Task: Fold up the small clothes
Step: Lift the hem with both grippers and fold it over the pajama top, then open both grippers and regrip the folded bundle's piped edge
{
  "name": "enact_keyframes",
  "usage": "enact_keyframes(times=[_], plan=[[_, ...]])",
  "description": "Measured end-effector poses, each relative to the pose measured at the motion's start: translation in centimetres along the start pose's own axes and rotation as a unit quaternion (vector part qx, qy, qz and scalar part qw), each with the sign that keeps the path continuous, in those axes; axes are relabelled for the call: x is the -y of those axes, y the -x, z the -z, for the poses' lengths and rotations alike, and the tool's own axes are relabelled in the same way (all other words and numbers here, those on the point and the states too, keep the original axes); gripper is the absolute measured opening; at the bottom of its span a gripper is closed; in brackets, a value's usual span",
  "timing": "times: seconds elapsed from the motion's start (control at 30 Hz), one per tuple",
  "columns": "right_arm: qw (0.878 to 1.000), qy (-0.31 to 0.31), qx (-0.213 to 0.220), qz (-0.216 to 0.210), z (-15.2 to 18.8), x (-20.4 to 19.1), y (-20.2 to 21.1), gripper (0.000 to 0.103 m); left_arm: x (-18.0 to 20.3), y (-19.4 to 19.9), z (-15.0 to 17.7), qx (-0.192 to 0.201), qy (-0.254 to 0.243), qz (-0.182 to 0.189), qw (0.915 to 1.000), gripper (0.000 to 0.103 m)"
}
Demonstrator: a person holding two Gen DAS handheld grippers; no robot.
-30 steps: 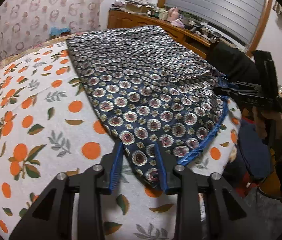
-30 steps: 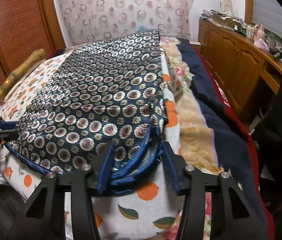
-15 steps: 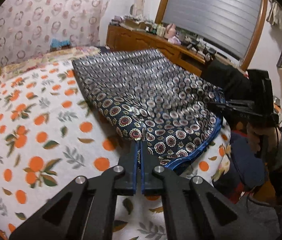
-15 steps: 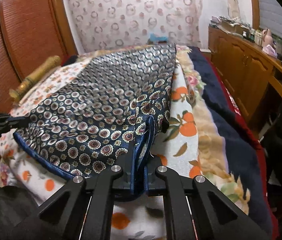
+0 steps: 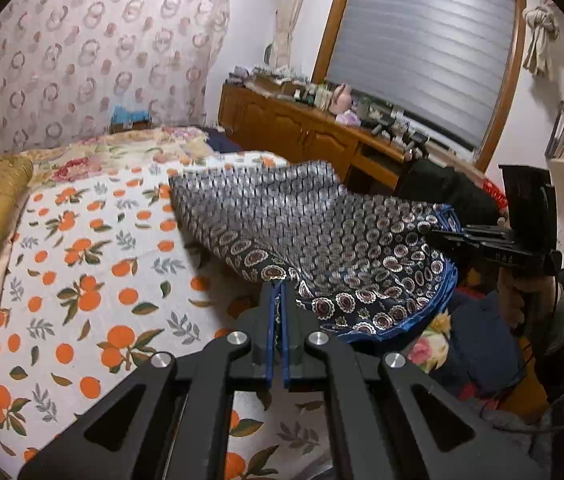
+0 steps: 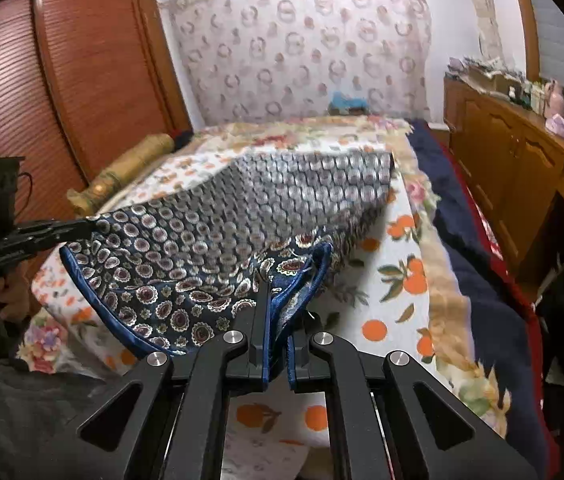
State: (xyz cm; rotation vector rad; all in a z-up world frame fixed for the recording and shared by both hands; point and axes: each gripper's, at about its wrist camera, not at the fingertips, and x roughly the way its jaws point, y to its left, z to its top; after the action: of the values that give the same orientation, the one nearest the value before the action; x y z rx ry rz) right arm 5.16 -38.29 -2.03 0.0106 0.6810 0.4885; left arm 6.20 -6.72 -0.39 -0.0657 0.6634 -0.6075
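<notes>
Patterned garment [image 5: 321,220] with blue trim, no readable label, pinched by left gripper [image 5: 278,292] and right gripper [image 6: 282,300].

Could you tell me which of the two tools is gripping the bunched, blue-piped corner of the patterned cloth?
The right tool: blue piping folds between its pads. The left tool pinches a flat edge.

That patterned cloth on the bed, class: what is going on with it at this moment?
A person is folding the dark patterned garment on a bed with an orange-print sheet. Each hand holds a gripper, and the jaws of both are shut on the blue-trimmed near edge: the left gripper at one corner, the right gripper at the other. That near edge hangs raised off the sheet, while the far part lies on the bed.
</notes>
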Motion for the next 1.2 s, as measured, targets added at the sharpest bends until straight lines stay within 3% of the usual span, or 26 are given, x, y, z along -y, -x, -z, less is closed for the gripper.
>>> enact_keyframes(times=[0.13, 0.5, 1.2], plan=[[1.000, 0.008, 0.027, 0.004, -1.7, -0.2, 0.8, 0.003, -0.5, -0.1, -1.7, 0.017, -0.006, -0.008, 0.9998, 0.000], [0.997, 0.000, 0.077, 0.024, -7.5, 3.0, -2.5, 0.003, -3.4, -4.9, -6.8, 0.029, 0.001, -0.036, 0.9989, 0.000], [0.999, -0.031, 0.026, 0.027, -10.0, 9.1, -11.7, 0.003, -8.9, -14.2, -10.2, -0.031, 0.024, -0.057, 0.9976, 0.000]])
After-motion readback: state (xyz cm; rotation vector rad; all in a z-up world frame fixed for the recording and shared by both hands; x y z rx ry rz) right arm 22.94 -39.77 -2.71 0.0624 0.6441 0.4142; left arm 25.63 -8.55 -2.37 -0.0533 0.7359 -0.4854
